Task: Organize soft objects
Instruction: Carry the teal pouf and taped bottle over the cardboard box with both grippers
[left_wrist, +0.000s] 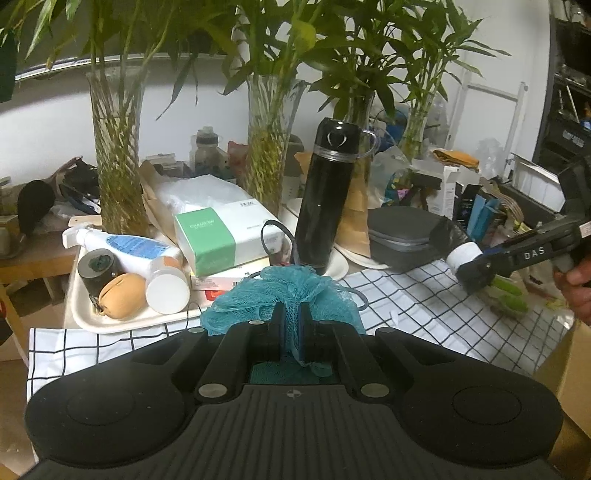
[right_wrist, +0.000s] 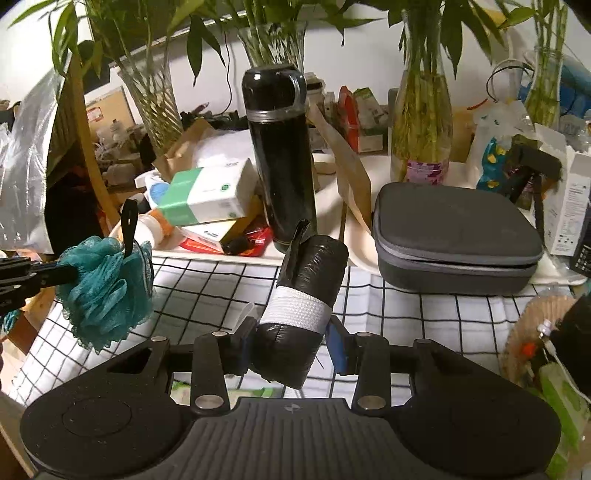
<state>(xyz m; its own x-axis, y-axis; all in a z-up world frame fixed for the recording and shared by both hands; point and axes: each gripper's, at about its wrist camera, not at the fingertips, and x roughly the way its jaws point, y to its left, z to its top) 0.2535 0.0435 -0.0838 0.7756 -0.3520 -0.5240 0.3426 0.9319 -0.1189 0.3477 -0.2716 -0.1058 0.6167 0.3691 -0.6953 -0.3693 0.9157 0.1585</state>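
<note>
The left gripper (left_wrist: 290, 325) is closed on a teal mesh sponge (left_wrist: 284, 291), above the checked cloth (left_wrist: 424, 306). Behind the sponge stands a black flask (left_wrist: 327, 195). Right of the flask, the right gripper (left_wrist: 469, 266) holds a black roll (left_wrist: 456, 243).

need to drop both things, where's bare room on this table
The checked cloth in front of the black flask and grey case is bare. The white tray to the left and the vases behind are crowded.

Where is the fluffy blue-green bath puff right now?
The bath puff is pinched in the left claw, above the checked cloth, in front of the black flask.
</note>
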